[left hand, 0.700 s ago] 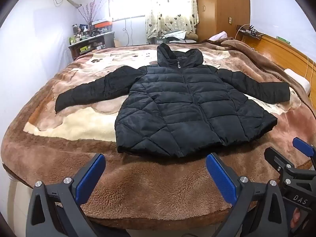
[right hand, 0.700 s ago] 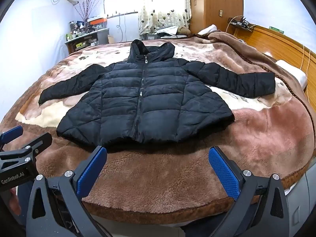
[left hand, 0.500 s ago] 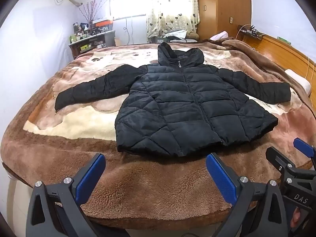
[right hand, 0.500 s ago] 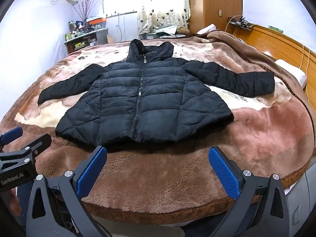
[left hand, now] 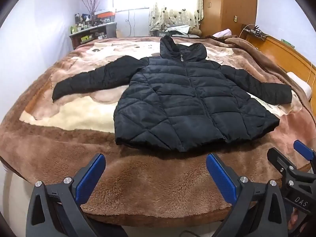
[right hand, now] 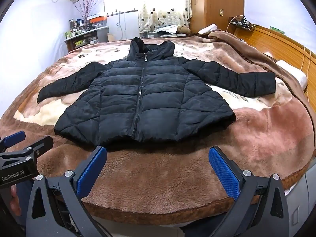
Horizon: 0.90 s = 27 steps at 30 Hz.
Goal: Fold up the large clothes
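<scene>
Both sets of jaws stand wide apart, holding nothing. The left gripper [left hand: 156, 174] hovers over the near edge of the bed with its blue ribbed pads [left hand: 221, 177] spread, and the right gripper [right hand: 158, 169] does the same just beside it, blue pads [right hand: 223, 170] equally splayed. Neither touches fabric.

Just beyond the fingertips lies the black quilted hooded puffer jacket [left hand: 183, 106], flat and front-up on the fluffy brown and cream plush blanket [left hand: 138, 181], zipped to the collar, hood pointing away, both sleeves stretched out to the sides. Its hem sits near the pads but apart from them.

Compared with a moment ago, little differs: the jacket lies in the same spread, unfolded pose, and both grippers have edged only slightly, the hem now a touch nearer the right gripper's pads.

Further out, a wooden headboard [right hand: 286, 45] runs along the right side, a white pillow [right hand: 294, 75] against it, and a wooden wardrobe [left hand: 231, 6] stands by the heart-patterned curtain [left hand: 173, 6].
</scene>
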{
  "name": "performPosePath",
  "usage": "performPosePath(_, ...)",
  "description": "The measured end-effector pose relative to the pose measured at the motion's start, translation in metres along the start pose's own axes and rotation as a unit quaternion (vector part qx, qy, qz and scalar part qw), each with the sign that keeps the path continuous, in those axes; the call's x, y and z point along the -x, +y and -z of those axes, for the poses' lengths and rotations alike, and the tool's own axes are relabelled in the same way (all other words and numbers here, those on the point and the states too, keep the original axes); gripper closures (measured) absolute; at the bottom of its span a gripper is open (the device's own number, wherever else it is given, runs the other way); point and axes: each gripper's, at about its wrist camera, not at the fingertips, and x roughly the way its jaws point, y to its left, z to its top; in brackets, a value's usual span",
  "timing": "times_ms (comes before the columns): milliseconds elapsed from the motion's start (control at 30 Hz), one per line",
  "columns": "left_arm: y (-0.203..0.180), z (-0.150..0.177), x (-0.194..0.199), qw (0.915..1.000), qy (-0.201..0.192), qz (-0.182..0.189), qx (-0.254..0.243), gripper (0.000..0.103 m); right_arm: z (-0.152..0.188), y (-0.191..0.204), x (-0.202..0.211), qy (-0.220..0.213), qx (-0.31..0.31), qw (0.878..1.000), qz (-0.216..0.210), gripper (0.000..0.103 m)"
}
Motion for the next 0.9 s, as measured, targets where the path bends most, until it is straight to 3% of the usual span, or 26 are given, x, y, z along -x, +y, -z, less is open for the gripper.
performPosePath(900,0.0059,-0.003,-0.0025,1.0,0.002,-0.001,0.002,0.0,-0.0011,-0.0003,-0.0023,0.002,-0.001,1.0,0.0,0.001)
